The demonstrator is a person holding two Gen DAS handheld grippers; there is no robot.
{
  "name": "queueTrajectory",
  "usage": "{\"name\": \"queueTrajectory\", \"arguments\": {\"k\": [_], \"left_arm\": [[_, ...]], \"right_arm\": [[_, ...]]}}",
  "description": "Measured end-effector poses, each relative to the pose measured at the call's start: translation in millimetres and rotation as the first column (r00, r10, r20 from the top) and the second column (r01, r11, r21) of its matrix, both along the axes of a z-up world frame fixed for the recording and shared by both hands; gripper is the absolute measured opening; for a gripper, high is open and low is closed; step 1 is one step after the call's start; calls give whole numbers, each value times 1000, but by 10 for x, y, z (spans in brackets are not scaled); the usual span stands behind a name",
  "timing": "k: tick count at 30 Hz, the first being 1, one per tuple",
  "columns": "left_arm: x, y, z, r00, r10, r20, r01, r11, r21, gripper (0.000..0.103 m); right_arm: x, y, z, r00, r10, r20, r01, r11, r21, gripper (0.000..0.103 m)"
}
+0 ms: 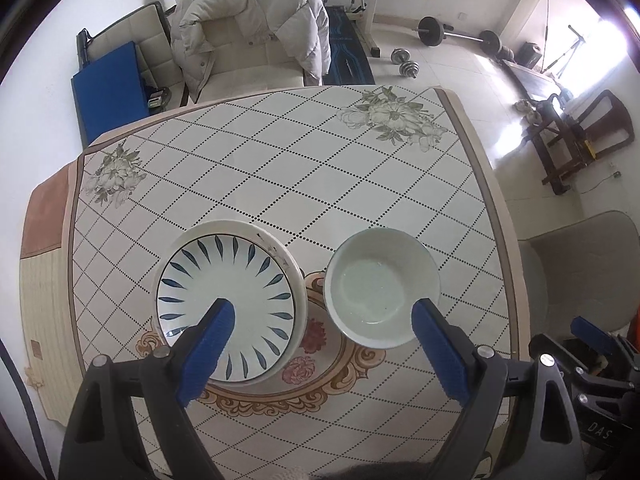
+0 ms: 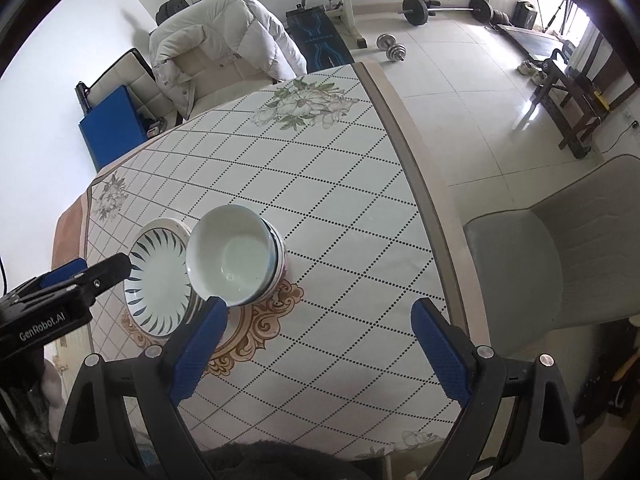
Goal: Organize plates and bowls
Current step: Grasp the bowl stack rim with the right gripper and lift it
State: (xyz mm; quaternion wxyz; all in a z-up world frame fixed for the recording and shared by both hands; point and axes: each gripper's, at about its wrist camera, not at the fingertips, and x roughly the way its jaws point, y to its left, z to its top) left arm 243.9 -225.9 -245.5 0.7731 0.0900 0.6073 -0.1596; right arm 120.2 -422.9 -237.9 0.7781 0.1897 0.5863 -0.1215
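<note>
A stack of plates [image 1: 228, 304] with a blue leaf-patterned plate on top sits on the table's near middle; it also shows in the right wrist view [image 2: 160, 280]. Right of it stands a stack of white bowls [image 1: 382, 286], seen again in the right wrist view [image 2: 236, 256]. My left gripper [image 1: 324, 312] is open and empty, held above the gap between plates and bowls. My right gripper [image 2: 320, 310] is open and empty, above the table to the right of the bowls. The right gripper shows at the left wrist view's lower right edge [image 1: 592, 344]; the left gripper shows at the right wrist view's left [image 2: 80, 276].
The table [image 1: 280, 168] has a white diamond-patterned cloth with flower prints. A chair draped with a white puffy jacket [image 1: 248, 28] stands at the far side. A grey chair [image 2: 552, 264] stands at the right side. Barbells and a weight bench [image 1: 456, 32] lie on the floor beyond.
</note>
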Motion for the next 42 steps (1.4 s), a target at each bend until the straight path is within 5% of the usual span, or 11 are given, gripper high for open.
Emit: {"name": "queueTrajectory", "arguments": {"k": [11,17,26,38,40,42], "left_arm": [[309,-320,-479,997,-45,-68,48,998,35,91],[543,-496,-822,986,-86,-141,92,995,38,91],[872,-597,-1158,927,-153,-342,138,988,-68,91],[865,-657,-1446,821,-278,-499,239,961,-142,91],[891,-644,-1508,812,-284,-510,244,959,-146,87],[914,-629,-1582,795,-275,-541,224,962,-159,67]], "right_arm": [[342,-128,-562,998,-3,-66,3,1000,-7,95],[556,-186,-990,997,2,-75,8,992,125,95],[791,-119,-1490,994,3,-105,31,948,318,95],[992,4,-1816,985,56,-164,16,912,410,95],[1001,18,-1885,982,64,-179,18,904,426,95],[1023,50,-1961,979,76,-188,16,895,446,95]]}}
